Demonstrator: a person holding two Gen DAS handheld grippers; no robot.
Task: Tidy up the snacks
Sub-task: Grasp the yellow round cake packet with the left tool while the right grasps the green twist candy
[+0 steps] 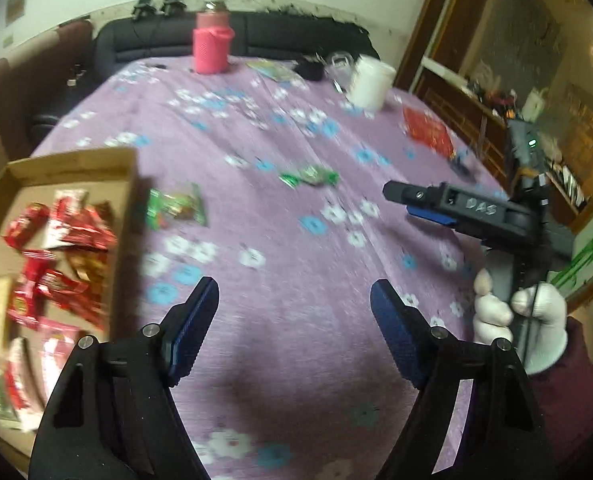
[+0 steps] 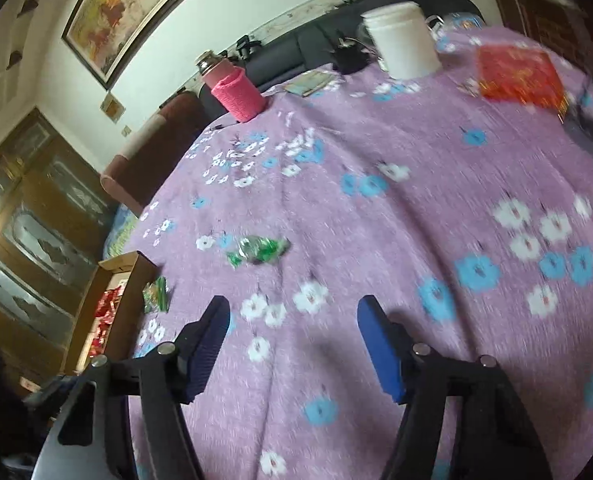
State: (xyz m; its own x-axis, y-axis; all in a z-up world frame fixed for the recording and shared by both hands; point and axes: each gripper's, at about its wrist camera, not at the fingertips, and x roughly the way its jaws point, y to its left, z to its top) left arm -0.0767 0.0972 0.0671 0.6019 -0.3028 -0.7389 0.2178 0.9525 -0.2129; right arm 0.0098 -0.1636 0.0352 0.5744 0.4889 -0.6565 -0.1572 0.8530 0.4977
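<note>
Left wrist view: left gripper [image 1: 294,304] is seen w/ jaws apart, nothing between the blue pads, only the purple floral tablecloth [image 1: 296,128] below. A cardboard box [image 1: 72,160] lies at the left edge of the table, filled w/ red snack packets [image 1: 60,232]. Just beside the box's right wall a green snack packet [image 1: 176,208] lies on the cloth; a second green wrapped snack [image 1: 310,177] lies further out, near mid-table, apart from the first. Right gripper [image 1: 400,200] is seen at the right, held by a white-gloved hand [image 1: 516,324], well above the cloth; its jaws are seen side-on from here.

Right wrist view: the right gripper's [image 2: 294,326] jaws are spread, nothing held, bare cloth between the pads. Both green snacks are seen ahead-left: one [image 2: 156,294] by the box corner [image 2: 134,264], the other [image 2: 260,250] out on the cloth.

At the far side a pink bottle [image 1: 212,44], a white jar [image 1: 370,80] and a red flat box [image 1: 428,132] are standing or lying on the table. Picture is motion-blurred, so packet print can't be read.
</note>
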